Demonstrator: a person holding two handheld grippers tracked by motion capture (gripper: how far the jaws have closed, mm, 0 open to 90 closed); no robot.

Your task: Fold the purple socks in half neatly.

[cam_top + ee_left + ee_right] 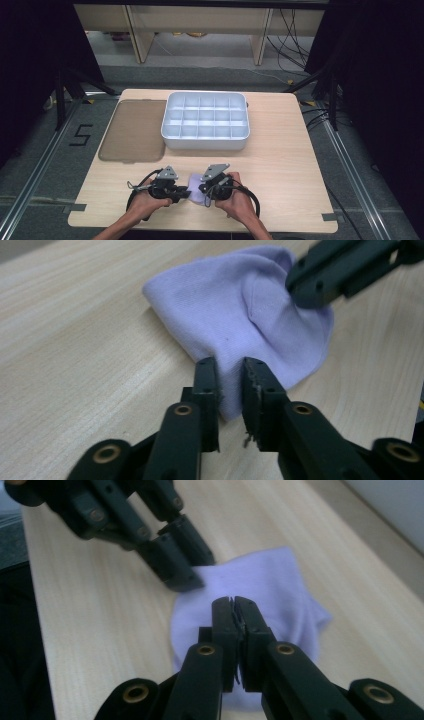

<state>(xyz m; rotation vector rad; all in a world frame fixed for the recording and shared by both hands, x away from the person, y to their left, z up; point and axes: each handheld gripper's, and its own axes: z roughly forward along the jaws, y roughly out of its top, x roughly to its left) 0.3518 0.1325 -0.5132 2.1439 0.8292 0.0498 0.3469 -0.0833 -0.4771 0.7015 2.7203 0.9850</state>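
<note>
A small lavender cloth (195, 183) lies crumpled on the wooden table (280, 165) near its front edge, between my two grippers. My left gripper (230, 366) is shut on the cloth's near edge (240, 315), with a fold of fabric pinched between the jaws. My right gripper (232, 602) is shut with its tips on the cloth (280, 587), and it seems to pinch a bit of fabric. In the high view the left gripper (185, 192) and right gripper (203, 191) point at each other across the cloth. The other gripper shows in each gripper view, touching the cloth's far side.
A white tray (205, 142) divided into several empty compartments stands in the middle of the table. Its brown translucent lid (134, 130) lies flat to the left. Bare wood extends to the right of the hands and along the front edge.
</note>
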